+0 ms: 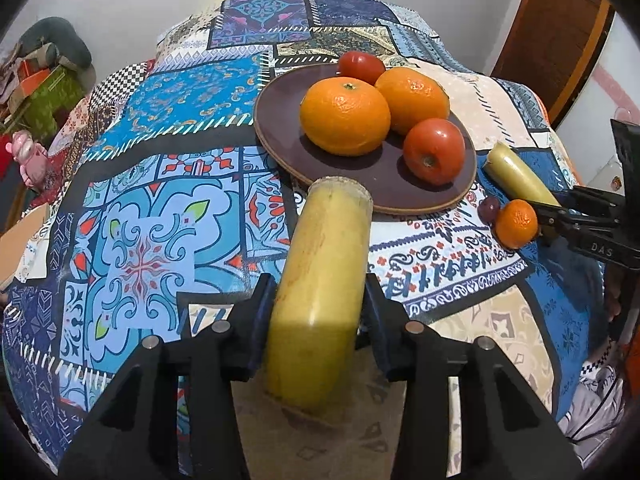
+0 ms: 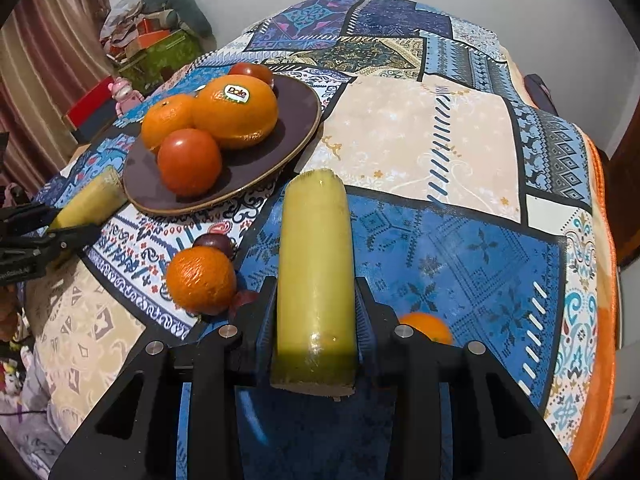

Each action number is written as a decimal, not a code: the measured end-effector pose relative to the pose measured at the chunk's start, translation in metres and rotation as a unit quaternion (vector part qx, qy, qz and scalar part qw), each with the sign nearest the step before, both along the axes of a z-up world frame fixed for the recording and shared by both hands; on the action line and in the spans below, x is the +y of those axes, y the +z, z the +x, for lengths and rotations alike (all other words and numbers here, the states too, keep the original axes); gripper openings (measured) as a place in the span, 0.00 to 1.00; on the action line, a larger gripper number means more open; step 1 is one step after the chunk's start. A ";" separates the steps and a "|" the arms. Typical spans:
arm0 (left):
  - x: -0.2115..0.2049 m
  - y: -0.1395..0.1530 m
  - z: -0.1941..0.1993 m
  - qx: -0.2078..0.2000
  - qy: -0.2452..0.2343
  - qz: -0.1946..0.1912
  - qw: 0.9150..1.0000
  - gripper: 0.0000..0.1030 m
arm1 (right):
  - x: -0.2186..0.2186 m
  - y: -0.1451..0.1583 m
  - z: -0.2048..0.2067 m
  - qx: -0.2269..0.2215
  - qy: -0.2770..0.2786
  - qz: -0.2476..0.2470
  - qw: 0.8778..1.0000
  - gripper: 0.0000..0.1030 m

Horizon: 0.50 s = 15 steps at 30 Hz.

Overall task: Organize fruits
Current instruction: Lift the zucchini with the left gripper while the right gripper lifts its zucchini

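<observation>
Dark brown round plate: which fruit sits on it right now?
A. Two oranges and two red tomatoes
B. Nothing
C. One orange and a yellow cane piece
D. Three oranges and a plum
A: the dark brown round plate carries two oranges, the near one and the stickered one, plus a near red tomato and a far one; both yellow pieces are off it, in the jaws.

The patterned cloth (image 1: 160,200) looks soft and matt. On it, the brown plate (image 1: 280,128) has a dull, smooth face and a pale wood-like rim. On the plate, the oranges (image 1: 345,116) show dimpled, slightly shiny peel; the tomatoes (image 1: 434,151) are glossy. Beside the plate, both yellow-green stalk pieces (image 1: 320,280) look waxy smooth with rough fibrous cut ends.
</observation>
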<state>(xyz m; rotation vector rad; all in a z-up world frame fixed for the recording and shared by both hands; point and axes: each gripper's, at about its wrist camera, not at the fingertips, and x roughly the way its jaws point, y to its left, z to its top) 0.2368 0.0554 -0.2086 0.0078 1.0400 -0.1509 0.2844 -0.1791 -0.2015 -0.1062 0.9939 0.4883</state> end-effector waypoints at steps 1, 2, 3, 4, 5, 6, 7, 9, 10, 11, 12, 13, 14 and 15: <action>0.001 0.000 0.000 0.000 0.000 -0.002 1.000 0.42 | 0.001 -0.001 0.002 0.000 0.000 0.002 1.000 0.33; 0.001 0.000 0.000 -0.001 0.001 -0.003 1.000 0.42 | 0.001 -0.001 0.002 -0.001 0.000 0.004 1.000 0.33; 0.001 0.000 -0.001 -0.002 0.002 -0.003 1.000 0.42 | 0.002 -0.002 0.002 -0.003 0.000 0.005 1.000 0.33; 0.001 0.000 -0.001 -0.003 0.004 -0.004 1.000 0.41 | 0.002 -0.002 0.003 -0.007 0.000 0.007 1.000 0.33; 0.000 0.001 -0.002 -0.003 0.006 -0.004 1.000 0.40 | 0.004 -0.003 0.003 -0.009 -0.001 0.008 1.000 0.33; 0.000 0.002 -0.004 -0.004 0.008 -0.003 1.000 0.39 | 0.004 -0.003 0.002 -0.011 -0.001 0.008 1.000 0.33; -0.001 0.003 -0.006 -0.005 0.010 -0.002 1.000 0.37 | 0.004 -0.003 0.001 -0.016 0.000 0.009 1.000 0.33; -0.001 0.005 -0.011 -0.006 0.019 0.006 1.000 0.37 | 0.003 -0.003 0.000 -0.018 -0.001 0.015 1.000 0.33; 0.000 0.005 -0.015 -0.006 0.027 0.008 1.000 0.36 | 0.001 -0.002 0.000 -0.017 -0.003 0.021 1.000 0.33; 0.002 0.006 -0.017 -0.005 0.034 0.008 0.999 0.37 | 0.000 -0.002 0.000 -0.016 -0.004 0.025 1.000 0.33; 0.004 0.007 -0.018 -0.003 0.043 0.008 0.999 0.36 | -0.001 -0.002 0.000 -0.016 -0.006 0.028 0.999 0.33; 0.004 0.007 -0.019 -0.003 0.048 0.010 0.999 0.37 | -0.003 -0.001 0.000 -0.015 -0.008 0.034 0.999 0.33; 0.003 0.007 -0.019 -0.002 0.050 0.016 0.999 0.37 | -0.004 -0.001 0.001 -0.014 -0.009 0.037 0.999 0.33; 0.000 0.006 -0.018 -0.003 0.049 0.025 0.999 0.37 | -0.005 -0.001 0.001 -0.014 -0.009 0.038 0.999 0.33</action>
